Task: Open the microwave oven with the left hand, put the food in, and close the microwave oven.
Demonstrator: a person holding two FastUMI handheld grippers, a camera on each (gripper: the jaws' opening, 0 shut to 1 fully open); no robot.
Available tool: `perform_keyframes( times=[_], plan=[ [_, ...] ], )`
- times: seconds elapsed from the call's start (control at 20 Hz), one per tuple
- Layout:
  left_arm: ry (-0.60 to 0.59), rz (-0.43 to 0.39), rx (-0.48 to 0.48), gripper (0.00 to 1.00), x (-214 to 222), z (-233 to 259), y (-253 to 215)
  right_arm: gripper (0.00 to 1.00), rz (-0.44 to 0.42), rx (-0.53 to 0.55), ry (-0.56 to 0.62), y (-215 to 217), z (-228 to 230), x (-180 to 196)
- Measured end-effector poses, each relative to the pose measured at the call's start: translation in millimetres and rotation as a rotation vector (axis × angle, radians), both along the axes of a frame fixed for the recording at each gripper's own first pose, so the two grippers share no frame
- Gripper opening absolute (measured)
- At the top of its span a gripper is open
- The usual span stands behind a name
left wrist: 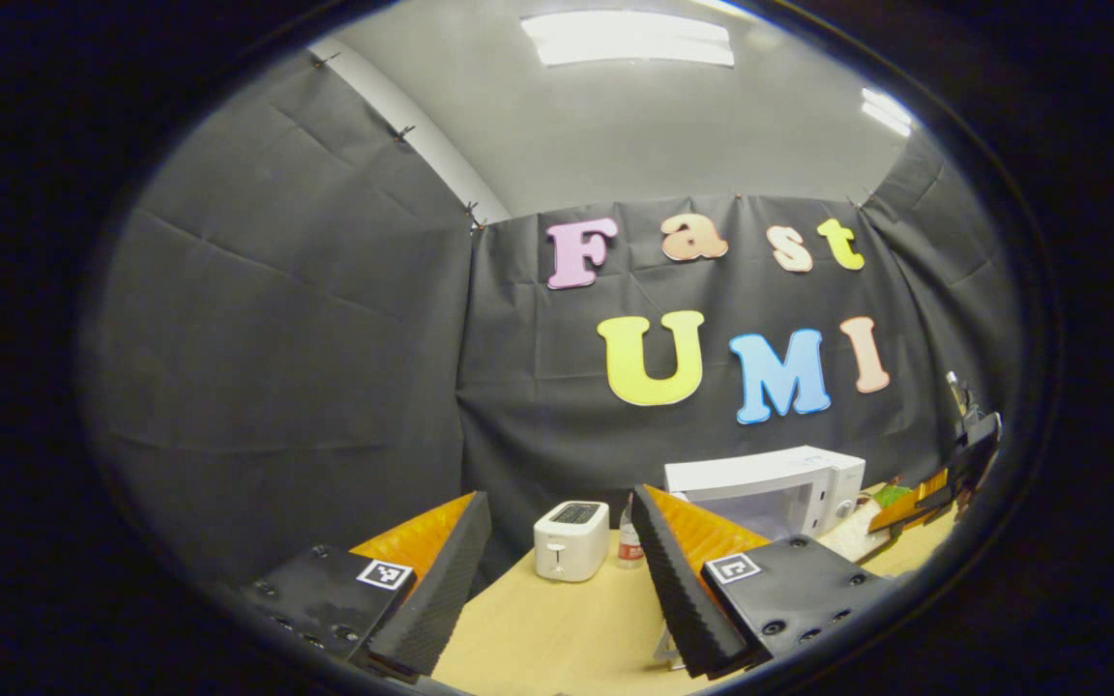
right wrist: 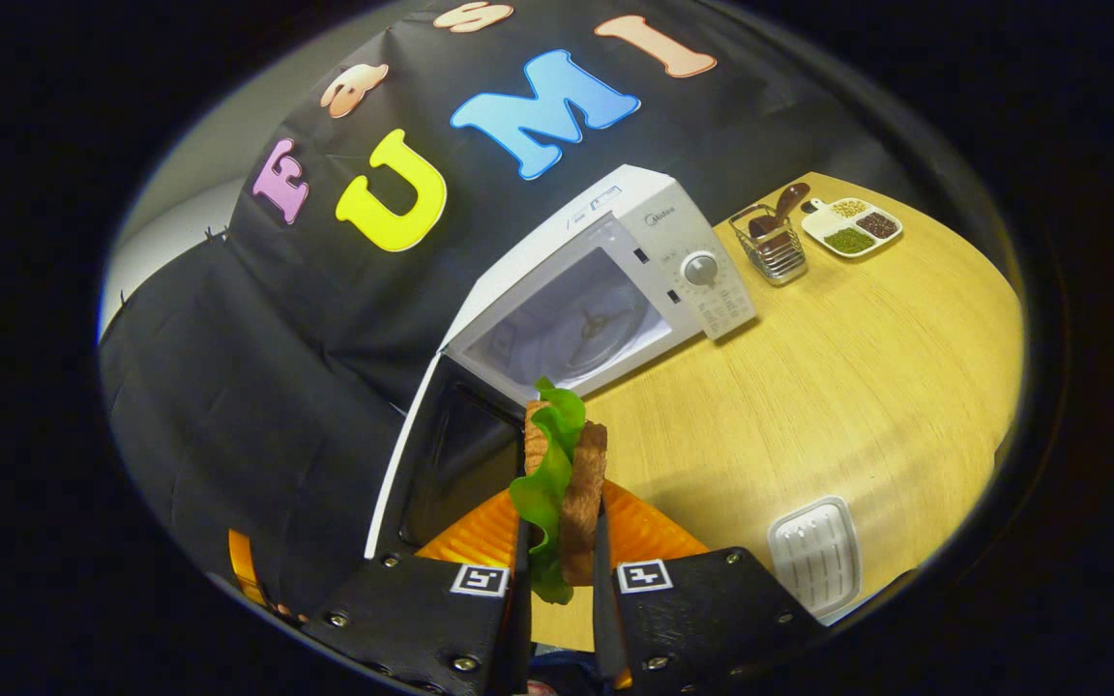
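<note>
Table (right wrist: pixel 837 387): wood top, carries all items.
Microwave oven (right wrist: pixel 654 261): door (right wrist: pixel 441 454) swung wide, cavity empty; opening step done.
Right gripper (right wrist: pixel 557 580): fingers pinch the sandwich (right wrist: pixel 567 474), held just before the cavity; loading and closing remain.
Left gripper (left wrist: pixel 557 570): fingers spread, empty, well apart from the oven.
Toaster (left wrist: pixel 571 539); small bottle (left wrist: pixel 628 541), probably water.

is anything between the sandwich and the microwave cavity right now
Nothing visible. The right gripper holds the sandwich just in front of the microwave, whose door is swung open to the side.
</note>
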State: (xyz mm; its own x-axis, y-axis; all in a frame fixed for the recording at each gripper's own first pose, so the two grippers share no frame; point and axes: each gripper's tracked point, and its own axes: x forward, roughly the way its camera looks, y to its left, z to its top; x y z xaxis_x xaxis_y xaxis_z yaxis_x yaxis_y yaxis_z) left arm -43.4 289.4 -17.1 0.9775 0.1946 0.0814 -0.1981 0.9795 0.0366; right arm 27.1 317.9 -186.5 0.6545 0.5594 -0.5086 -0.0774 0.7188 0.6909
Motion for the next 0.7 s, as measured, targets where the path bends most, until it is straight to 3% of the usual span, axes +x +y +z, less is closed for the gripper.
perform_keyframes(
  times=[0.2, 0.4, 0.7],
  plan=[
    [0.031, 0.041, -0.012, 0.94, 2, -5, 27, 0.26, -0.058, 0.024, -0.051, 23, -1, 37],
    [0.04, 0.085, 0.042, 0.95, 12, 2, 44, 0.26, -0.103, 0.038, -0.061, 38, -19, 77],
    [0.058, 0.103, 0.011, 0.96, 43, 1, 43, 0.26, -0.138, 0.064, -0.105, 61, -42, 140]
  ],
)
